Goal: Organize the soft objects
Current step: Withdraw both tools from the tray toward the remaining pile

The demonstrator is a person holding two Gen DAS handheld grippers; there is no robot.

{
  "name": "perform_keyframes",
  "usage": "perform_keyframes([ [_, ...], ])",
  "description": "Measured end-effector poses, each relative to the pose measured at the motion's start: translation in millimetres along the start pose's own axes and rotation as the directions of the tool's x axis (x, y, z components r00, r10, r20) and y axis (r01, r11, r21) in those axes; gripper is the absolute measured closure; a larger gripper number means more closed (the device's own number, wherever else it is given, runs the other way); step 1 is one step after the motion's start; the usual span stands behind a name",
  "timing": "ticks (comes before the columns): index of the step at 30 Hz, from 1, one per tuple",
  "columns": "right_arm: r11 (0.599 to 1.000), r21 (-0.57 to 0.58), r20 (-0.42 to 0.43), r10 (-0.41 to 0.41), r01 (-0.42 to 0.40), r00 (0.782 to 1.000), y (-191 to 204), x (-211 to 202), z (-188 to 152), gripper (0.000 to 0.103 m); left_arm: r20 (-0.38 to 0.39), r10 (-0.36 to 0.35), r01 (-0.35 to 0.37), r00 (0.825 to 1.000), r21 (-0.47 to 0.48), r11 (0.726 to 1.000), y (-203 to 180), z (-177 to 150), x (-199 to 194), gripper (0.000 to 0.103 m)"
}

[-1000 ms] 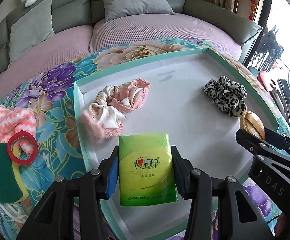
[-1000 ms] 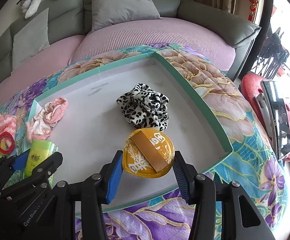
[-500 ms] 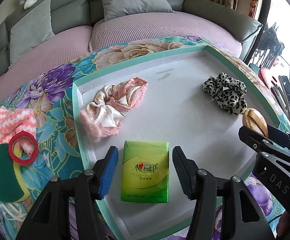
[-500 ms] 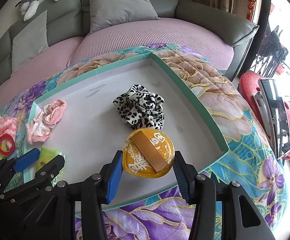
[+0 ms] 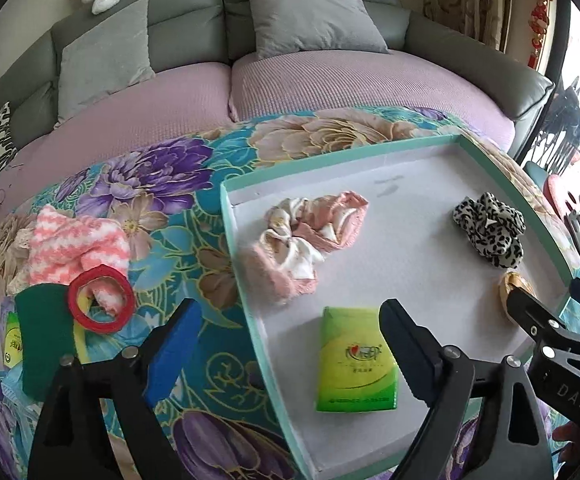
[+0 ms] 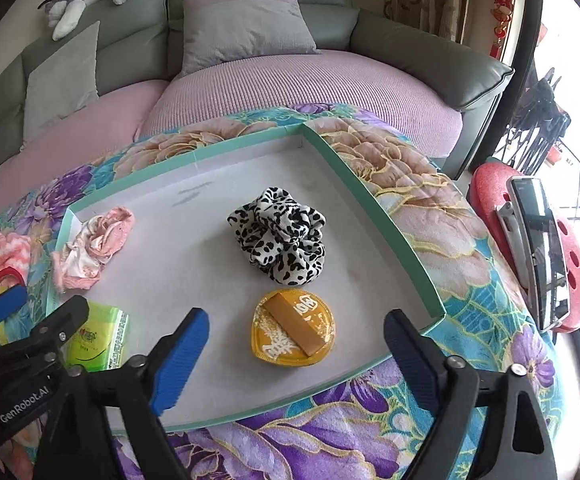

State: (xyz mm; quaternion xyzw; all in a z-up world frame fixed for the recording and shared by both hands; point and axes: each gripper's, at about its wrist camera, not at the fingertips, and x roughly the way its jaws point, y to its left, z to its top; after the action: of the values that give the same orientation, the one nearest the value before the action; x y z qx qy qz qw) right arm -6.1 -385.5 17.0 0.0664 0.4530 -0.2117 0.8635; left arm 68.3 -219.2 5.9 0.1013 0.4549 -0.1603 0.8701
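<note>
— Were the grippers holding anything?
— No. The left gripper [image 5: 290,344] and right gripper [image 6: 295,354] had just been opening, fingers wide apart. The tissue pack [image 5: 355,360] lay in the tray [image 6: 373,200] at seven o'clock, the orange cup [image 6: 293,332] at five.

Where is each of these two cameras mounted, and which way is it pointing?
Left wrist: rides the left gripper, looking down past its open fingers at the tray's left part and the tissue pack; the right gripper pokes in.
Right wrist: rides the right gripper, looking down over the yellow tub and leopard scrunchie; the left gripper shows at the left edge.
Shared: tray, pack, tub, scrunchie, sofa.
</note>
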Motion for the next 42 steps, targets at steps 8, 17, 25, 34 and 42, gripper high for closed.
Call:
perform_keyframes([
  [8, 0.999, 0.034, 0.011, -0.006, 0.006, 1.0, -5.0, -2.0, 0.8, 0.0, 0.037, 0.047, -0.043, 0.998, -0.096, 0.994, 31.9, 0.9, -4.0, 0.004],
  [17, 1.0, -0.011, 0.0, -0.005, 0.005, 1.0, 7.9, 0.3, -0.5, 0.0, 0.025, 0.032, -0.029, 0.999, -0.118, 0.993, 45.6, -2.2, -3.8, 0.004],
  [25, 0.998, -0.057, 0.018, 0.022, -0.021, 1.0, 27.1, -4.8, 0.4, 0.0, 0.044, 0.03, -0.024, 0.999, -0.144, 0.989, 65.1, -4.3, -14.8, 0.004],
  [34, 0.991, -0.103, 0.03, 0.092, -0.088, 0.995, 65.7, -12.3, -0.5, 0.0, 0.105, 0.147, -0.114, 0.983, -0.271, 0.956, 136.3, -16.0, -51.6, 0.004],
  [42, 0.967, -0.167, 0.023, 0.2, -0.194, 0.98, 123.8, -21.5, -7.5, 0.0, 0.099, 0.317, -0.244, 0.943, -0.444, 0.862, 225.8, -51.4, -95.0, 0.004],
])
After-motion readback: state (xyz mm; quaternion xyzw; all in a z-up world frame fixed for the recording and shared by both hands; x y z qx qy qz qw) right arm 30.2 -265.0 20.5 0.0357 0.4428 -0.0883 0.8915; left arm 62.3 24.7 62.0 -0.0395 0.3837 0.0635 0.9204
